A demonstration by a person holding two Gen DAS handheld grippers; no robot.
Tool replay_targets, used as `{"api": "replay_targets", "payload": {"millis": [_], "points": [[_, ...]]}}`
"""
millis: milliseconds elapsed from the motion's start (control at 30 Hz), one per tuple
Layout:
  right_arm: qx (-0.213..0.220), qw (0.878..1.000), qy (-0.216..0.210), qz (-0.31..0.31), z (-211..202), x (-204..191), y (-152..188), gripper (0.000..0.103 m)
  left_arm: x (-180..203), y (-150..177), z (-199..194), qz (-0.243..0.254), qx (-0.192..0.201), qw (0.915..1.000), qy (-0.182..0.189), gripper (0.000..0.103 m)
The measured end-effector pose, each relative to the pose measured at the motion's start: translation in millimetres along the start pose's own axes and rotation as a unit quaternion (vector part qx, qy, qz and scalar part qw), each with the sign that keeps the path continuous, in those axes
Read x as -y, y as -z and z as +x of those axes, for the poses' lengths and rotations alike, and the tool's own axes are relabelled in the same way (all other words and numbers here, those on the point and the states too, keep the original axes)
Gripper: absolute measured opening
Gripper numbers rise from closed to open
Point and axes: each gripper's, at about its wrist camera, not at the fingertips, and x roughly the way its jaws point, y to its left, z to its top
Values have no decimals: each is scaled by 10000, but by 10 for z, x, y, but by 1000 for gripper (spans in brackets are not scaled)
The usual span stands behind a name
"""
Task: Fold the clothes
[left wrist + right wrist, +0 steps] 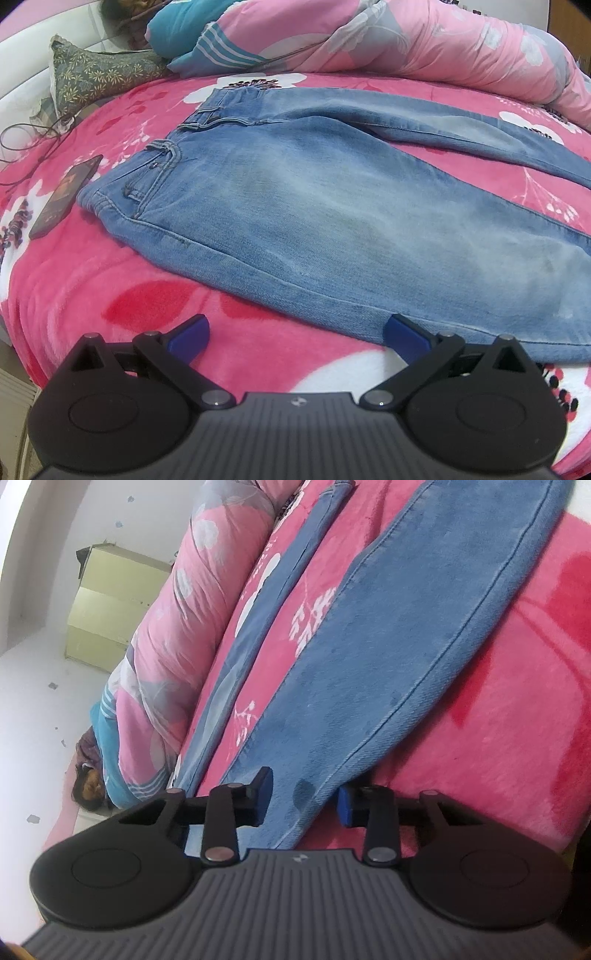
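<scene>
Light blue jeans (295,192) lie flat on a pink flowered blanket (147,295), waistband at the far left and legs running off to the right. My left gripper (297,328) hovers open and wide over the blanket at the jeans' near edge, its right fingertip (402,328) over the hem seam, holding nothing. In the right wrist view the two jeans legs (369,664) stretch away, spread apart. My right gripper (304,801) straddles the near leg's end. Its jaws stand partly closed with denim between the blue pads (264,794), a gap still showing.
A dark phone (66,195) lies on the blanket left of the waistband, with a cable (33,136) beyond it. A patterned pillow (96,74) and a rolled pink quilt (424,40) line the bed's far side. A yellow cabinet (110,605) stands against the wall.
</scene>
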Motion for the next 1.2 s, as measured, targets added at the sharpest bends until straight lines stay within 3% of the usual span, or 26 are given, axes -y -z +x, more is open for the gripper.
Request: {"api": "replay_targets", "payload": {"millis": [433,633,733,867,1000,1200], "points": [[135,9998,7,112,22,55,4,19,-2,-1,11,31,0,10000,20,103],[173,9997,-43,178,22,90,11,17,-97,98,-2,58,326,9990,293,103],[182,9997,-97,155,16,109,11,17,-231,166,-11,-165,561,9966,578,103],[182,9995,-168,194,15,131,3,17,-512,187,-9,-788,858,9877,1043,103],[185,9994,-179,220,19,135,-7,17,-762,169,70,-1417,903,9743,1498,103],[198,9992,-231,269,12,150,-8,17,-984,172,126,-1919,1010,9586,1844,98]]}}
